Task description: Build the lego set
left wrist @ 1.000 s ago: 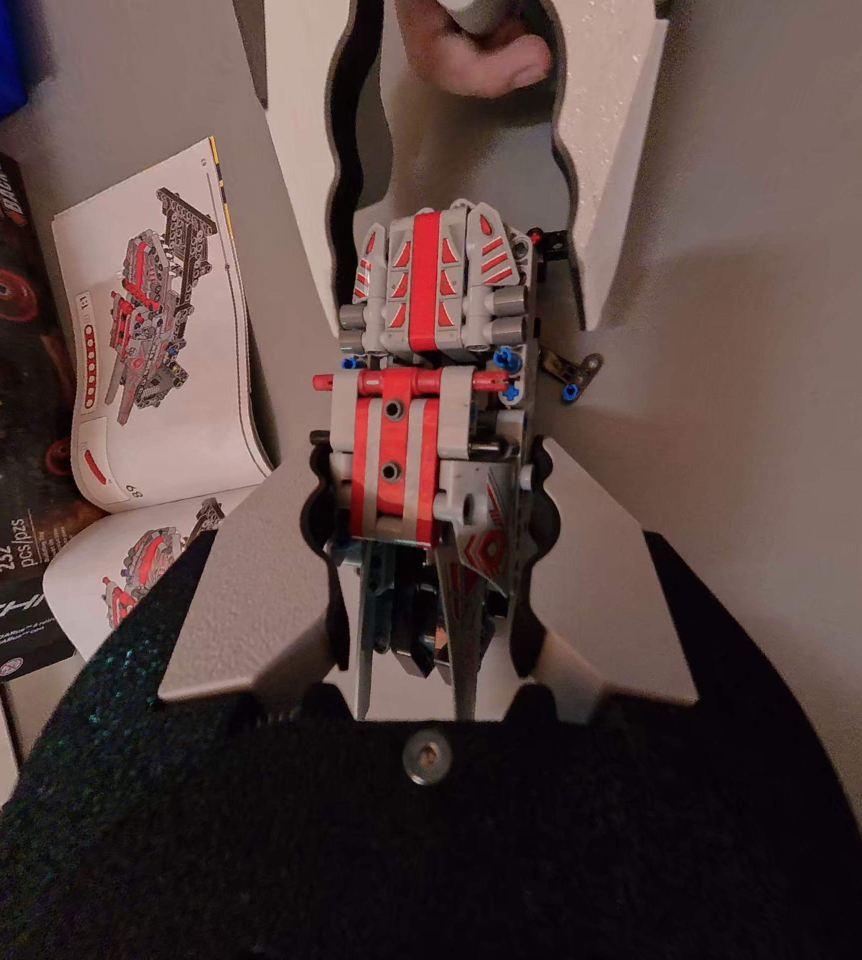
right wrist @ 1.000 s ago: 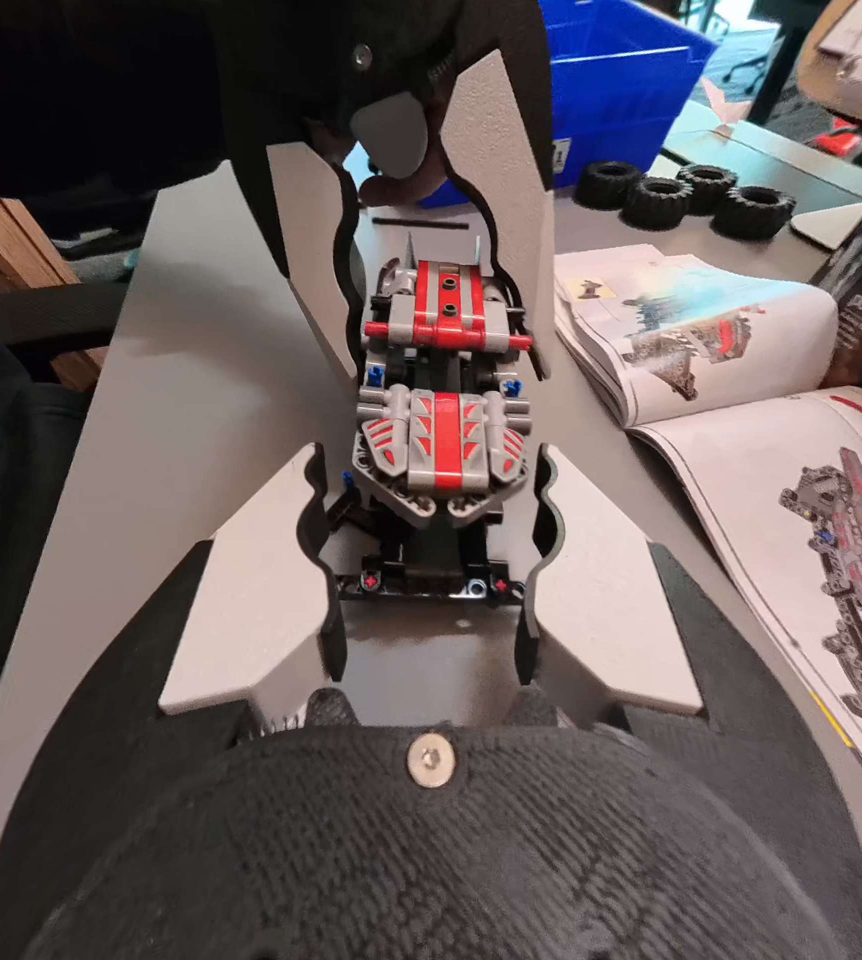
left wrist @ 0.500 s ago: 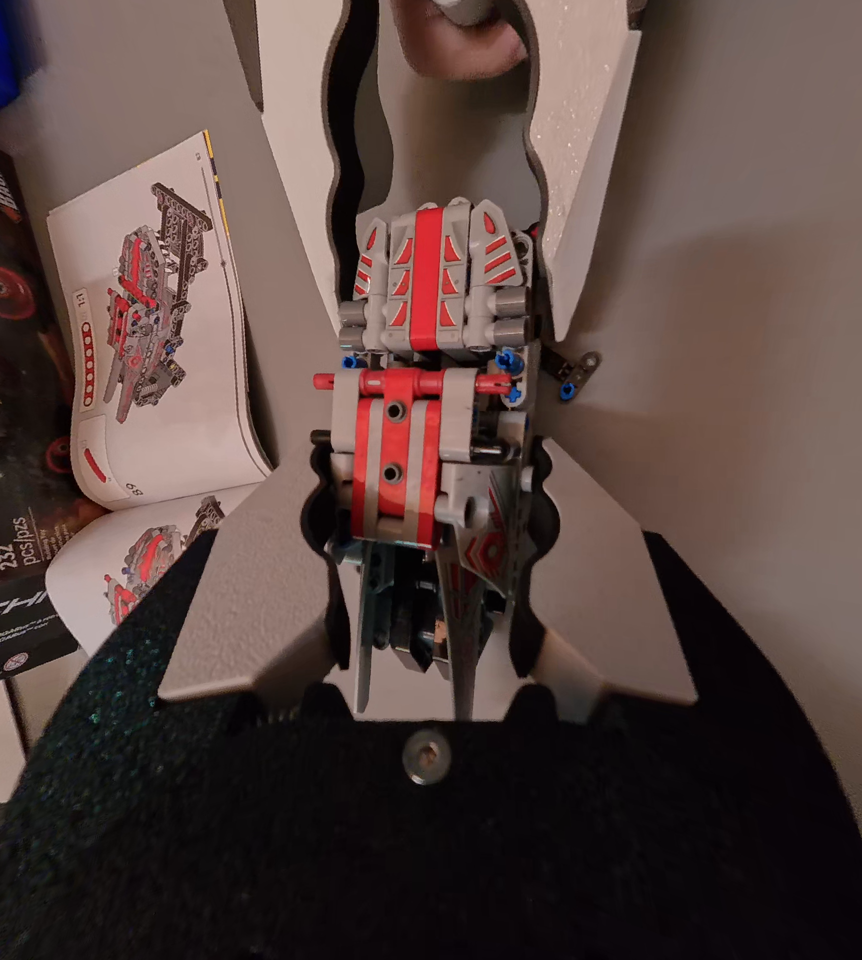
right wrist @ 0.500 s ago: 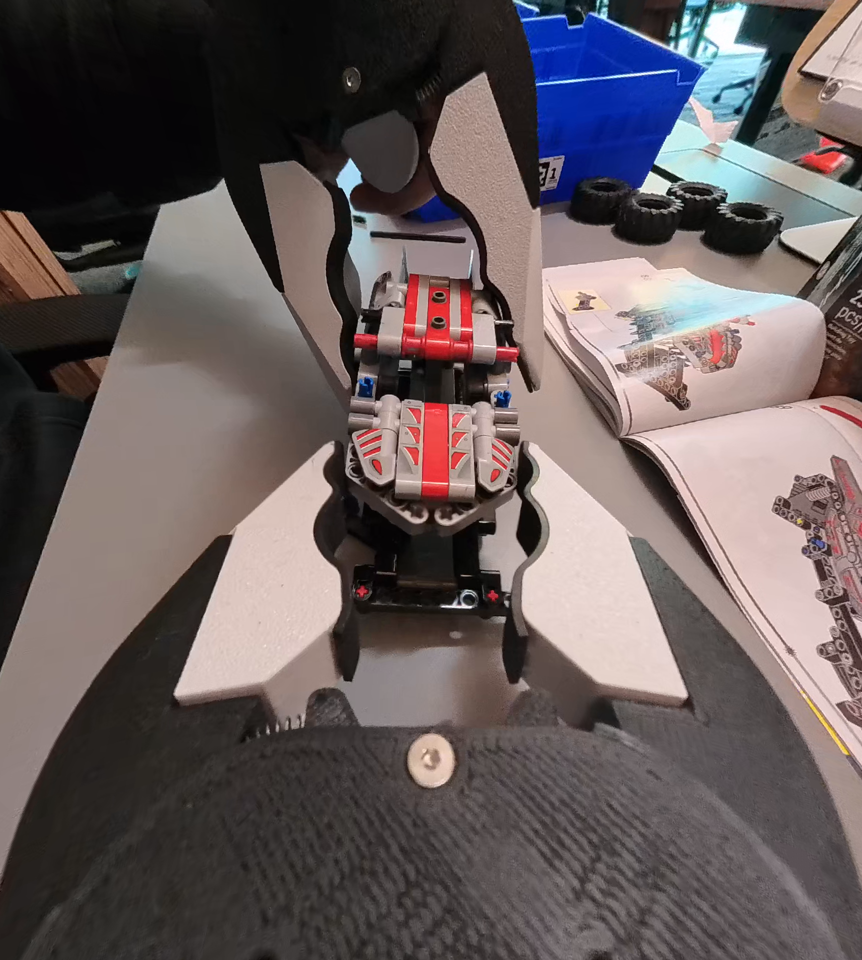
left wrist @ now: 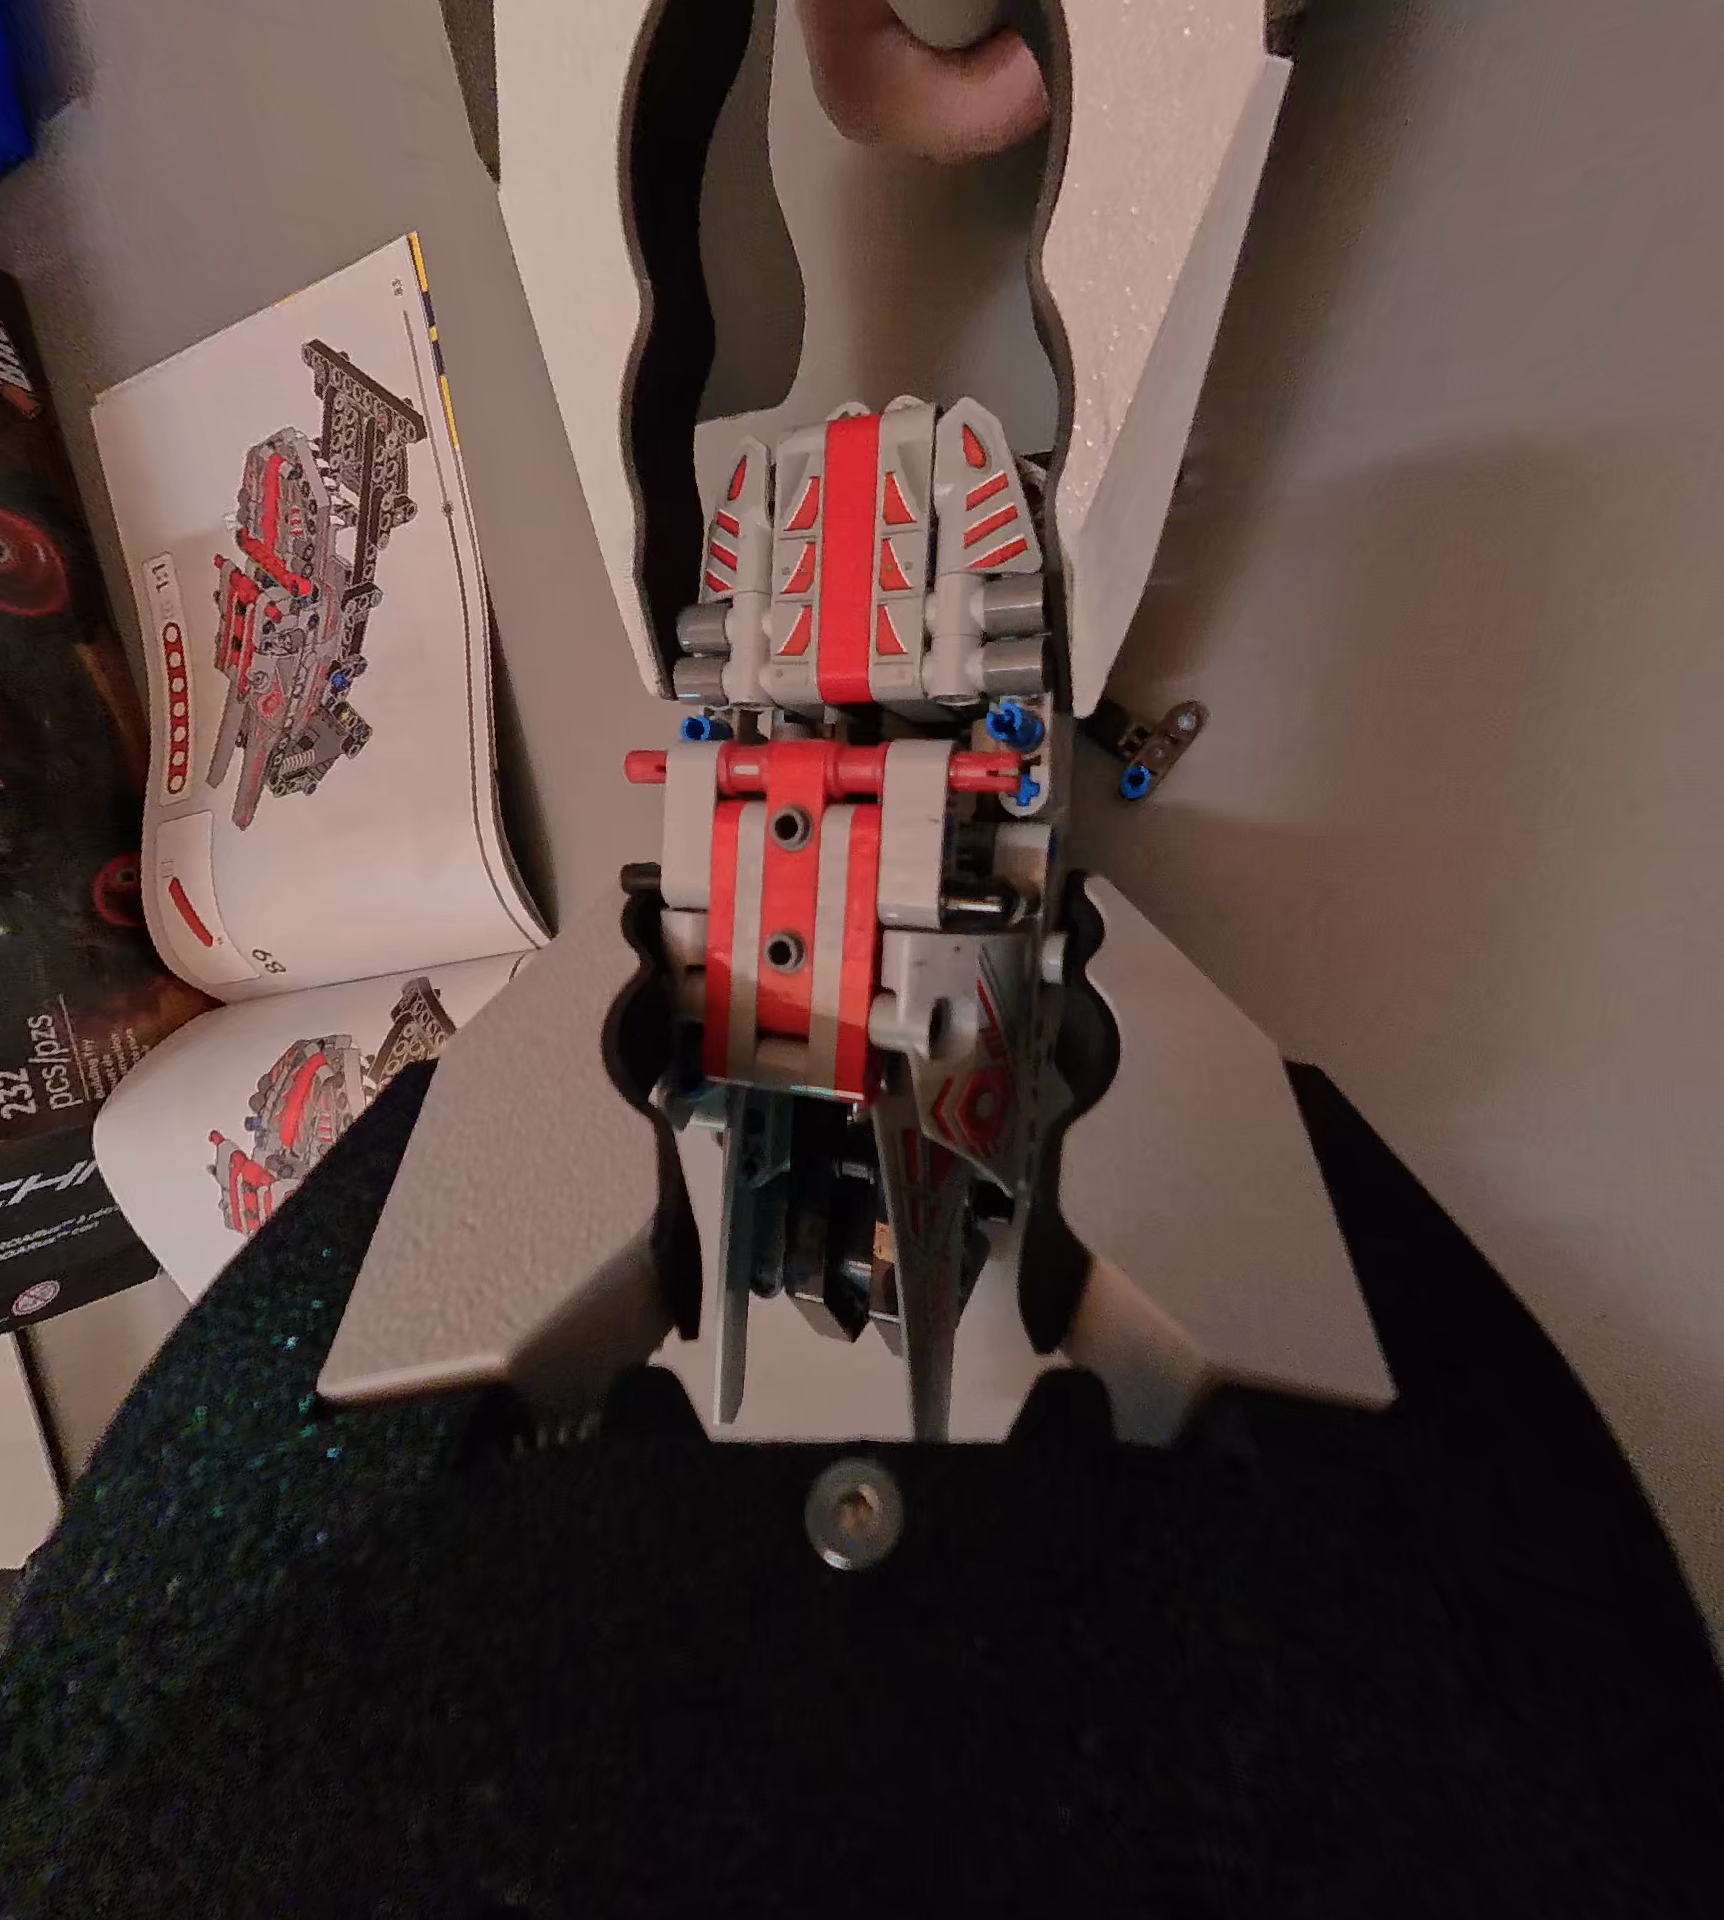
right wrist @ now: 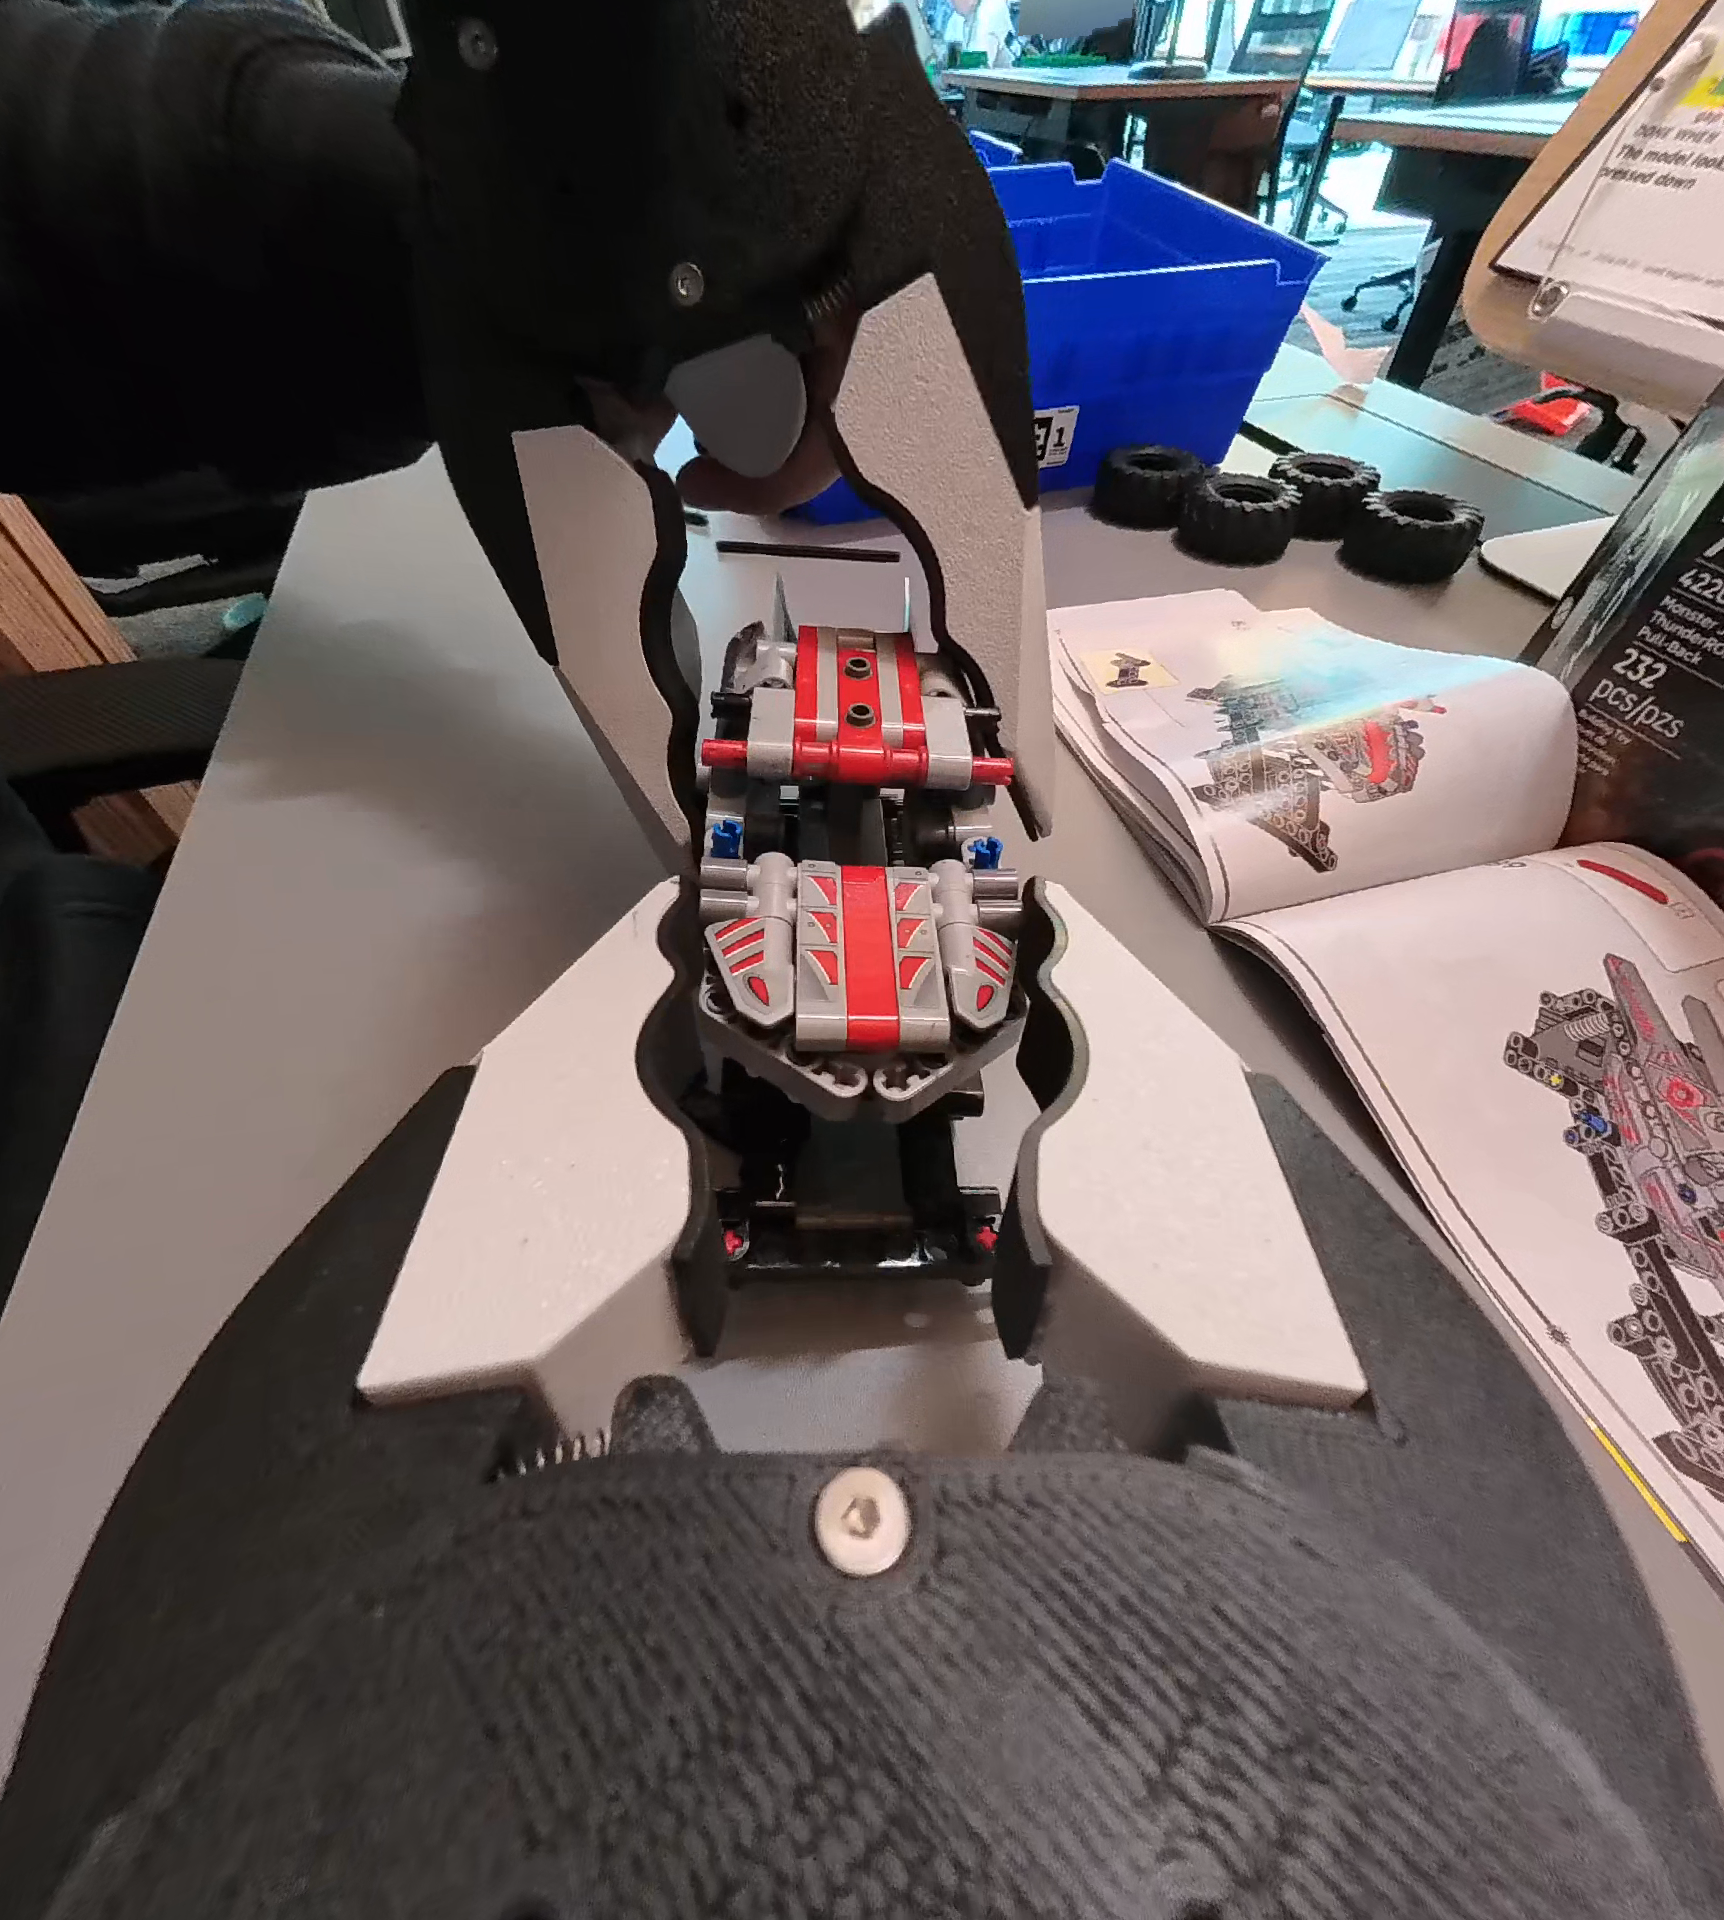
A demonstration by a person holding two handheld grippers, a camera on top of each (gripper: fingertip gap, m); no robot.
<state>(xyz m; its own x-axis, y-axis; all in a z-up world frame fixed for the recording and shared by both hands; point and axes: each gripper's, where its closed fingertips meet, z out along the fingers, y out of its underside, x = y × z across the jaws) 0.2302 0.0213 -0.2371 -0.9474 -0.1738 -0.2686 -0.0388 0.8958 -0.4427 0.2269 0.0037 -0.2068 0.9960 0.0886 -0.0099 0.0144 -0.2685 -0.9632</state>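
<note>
Both the left gripper (left wrist: 863, 1049) and right gripper (right wrist: 853, 1049) clamp the lego model (right wrist: 858, 966), hiding its sides; its underside is unseen. The printed box (right wrist: 1710, 665) is cut off beside the open instruction booklet (right wrist: 1357, 790).

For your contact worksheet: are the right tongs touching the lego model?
Touching. The right wrist view shows the right tongs pressed against both sides of the lego model.
</note>
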